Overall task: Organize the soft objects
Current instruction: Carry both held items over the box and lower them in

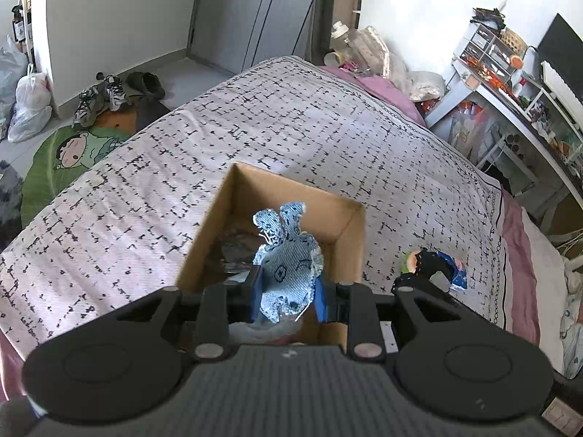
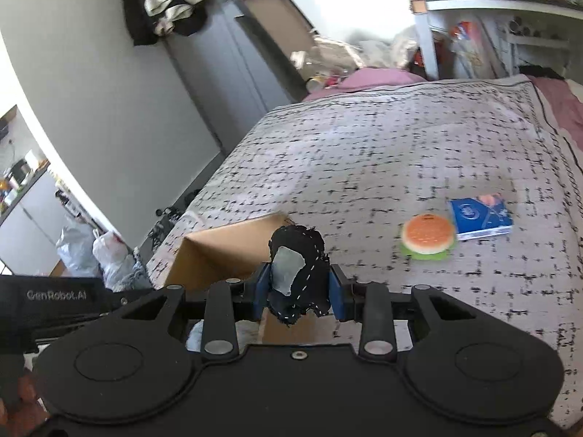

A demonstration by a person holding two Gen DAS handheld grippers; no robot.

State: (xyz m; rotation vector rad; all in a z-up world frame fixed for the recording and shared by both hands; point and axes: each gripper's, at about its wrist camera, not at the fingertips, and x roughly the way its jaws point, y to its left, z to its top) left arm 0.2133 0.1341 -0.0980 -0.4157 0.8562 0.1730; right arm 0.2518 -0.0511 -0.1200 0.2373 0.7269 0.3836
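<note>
My left gripper [image 1: 288,291] is shut on a light blue denim rabbit toy [image 1: 288,269] and holds it over the open cardboard box [image 1: 346,233] on the bed. My right gripper [image 2: 298,289] is shut on a black fabric toy [image 2: 302,273] with white stitching and a grey patch, held beside the box [image 2: 222,251] near its right wall. The black toy and right gripper also show in the left wrist view [image 1: 426,266], to the right of the box. A soft burger toy [image 2: 428,236] and a blue tissue pack [image 2: 479,216] lie on the bed further right.
The bed [image 1: 291,127] has a white cover with black dashes. Shoes [image 1: 102,98] and plastic bags [image 1: 29,105] lie on the floor to the left. A cluttered desk and shelf [image 1: 510,73] stand to the right. Dark items lie inside the box.
</note>
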